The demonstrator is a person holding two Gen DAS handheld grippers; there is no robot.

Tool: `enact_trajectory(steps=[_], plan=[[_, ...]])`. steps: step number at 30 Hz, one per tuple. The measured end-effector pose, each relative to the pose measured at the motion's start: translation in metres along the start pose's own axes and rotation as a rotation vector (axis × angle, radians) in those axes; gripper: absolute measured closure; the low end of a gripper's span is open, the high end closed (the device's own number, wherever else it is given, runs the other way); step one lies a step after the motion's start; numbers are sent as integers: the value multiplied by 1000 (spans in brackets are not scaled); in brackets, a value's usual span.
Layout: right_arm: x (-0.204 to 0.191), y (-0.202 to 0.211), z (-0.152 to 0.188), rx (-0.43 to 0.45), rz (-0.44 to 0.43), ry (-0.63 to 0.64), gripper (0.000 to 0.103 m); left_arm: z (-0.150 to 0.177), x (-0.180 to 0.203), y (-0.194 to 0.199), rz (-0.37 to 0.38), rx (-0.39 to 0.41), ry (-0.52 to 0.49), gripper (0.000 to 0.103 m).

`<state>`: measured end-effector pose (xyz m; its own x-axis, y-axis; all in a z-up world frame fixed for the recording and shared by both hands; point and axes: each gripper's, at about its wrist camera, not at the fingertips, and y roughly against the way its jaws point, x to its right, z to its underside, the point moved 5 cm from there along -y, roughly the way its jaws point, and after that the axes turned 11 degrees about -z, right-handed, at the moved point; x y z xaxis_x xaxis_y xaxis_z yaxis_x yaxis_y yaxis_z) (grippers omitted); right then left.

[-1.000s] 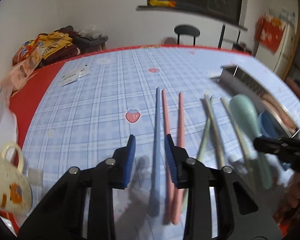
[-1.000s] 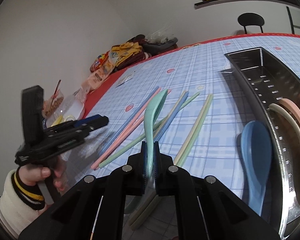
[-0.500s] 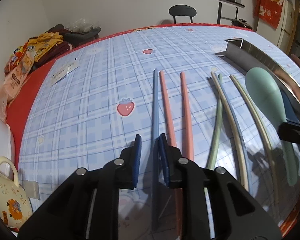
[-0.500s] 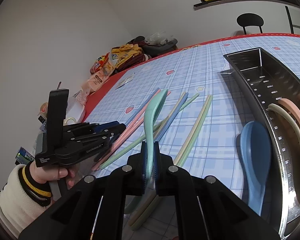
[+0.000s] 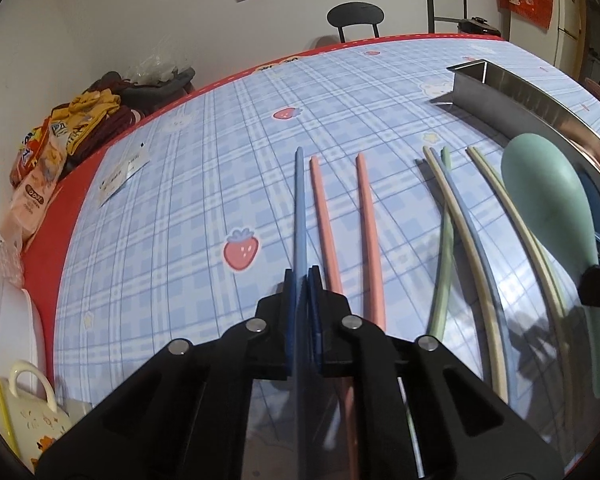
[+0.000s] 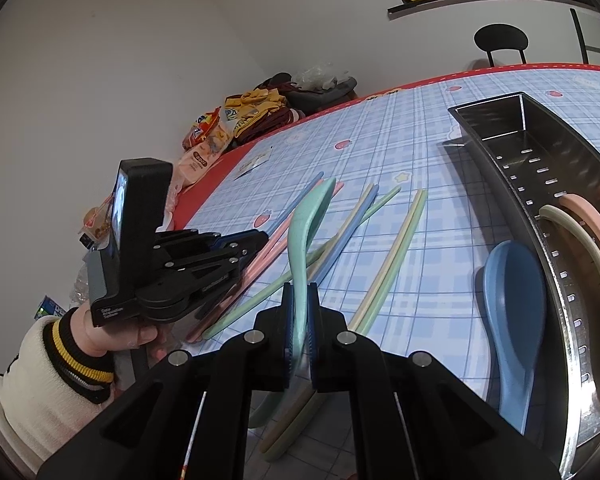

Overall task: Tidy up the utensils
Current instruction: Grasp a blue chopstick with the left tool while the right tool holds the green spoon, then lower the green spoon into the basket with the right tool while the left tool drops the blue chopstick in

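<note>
A: What has the left gripper [image 5: 302, 276] got?
B: Its blue pads are clamped on a long slate-blue chopstick [image 5: 300, 208], whose far end reaches out over the blue checked tablecloth [image 5: 172, 216]. In the right wrist view the same gripper [image 6: 256, 240] is borne by a hand [image 6: 112, 332] in a cream sleeve with a black and yellow cuff

A: And the right gripper [image 6: 298, 300]?
B: Clenched on the handle of a mint-green plastic spoon [image 6: 305, 224], bowl pointing away and raised above the chopsticks

A: Where is all that relative to the steel tray?
B: The long perforated stainless-steel tray [image 6: 547, 148] lies at the right of the cloth. The mint spoon is well to the left of it, the blue chopstick farther left again

A: What is in the tray?
B: Two spoons at its near end: a pale pink one [image 6: 595, 224] and a beige one [image 6: 575, 240], side by side. Its far end is bare metal

A: And outside it?
B: A blue plastic spoon [image 6: 513, 304] lies on the cloth just beside the tray's left wall. Farther left are cream chopsticks [image 6: 395, 256], then a light blue one [image 6: 351, 232] crossed with a green one [image 6: 260, 300], and two salmon-pink chopsticks [image 5: 341, 220] next to the held blue one

A: Anything past the left gripper?
B: A cream mug with a cartoon print [image 5: 24, 420] at the near left edge, and snack packets [image 5: 44, 160] at the far left corner
</note>
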<state>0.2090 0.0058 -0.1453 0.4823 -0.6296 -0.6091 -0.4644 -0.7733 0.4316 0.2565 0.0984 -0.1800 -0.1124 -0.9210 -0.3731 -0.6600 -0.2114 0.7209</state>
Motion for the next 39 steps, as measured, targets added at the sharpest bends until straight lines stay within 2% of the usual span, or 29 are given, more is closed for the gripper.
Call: enact_trajectory(steps=[5,8,14,20,25,28,32,39], plan=[[1,1,0,2,0,-3,96,2,-1,1,2,15,20,93],[1,1,-1,2,0,-2,96,4,-9,0,39,4,70,93],[1,1,-1,3,-3,-6,96,12,-25,8,51,-5,164,93],[0,2,-2,7,-5,-1,96,16,-43,40,76,35,256,93],[-2,11,-6,34,-10,3,96,11,-48,74,155,76,383,93],[-1,25,-17,74,-58,-32,96,6,-39,92,234,98,457,93],[-2,51,-35,110,-83,-2,96,-3,-15,113,314,121,505,93],[33,98,-73,132,27,106,96,-32,48,134,441,147,556,93]])
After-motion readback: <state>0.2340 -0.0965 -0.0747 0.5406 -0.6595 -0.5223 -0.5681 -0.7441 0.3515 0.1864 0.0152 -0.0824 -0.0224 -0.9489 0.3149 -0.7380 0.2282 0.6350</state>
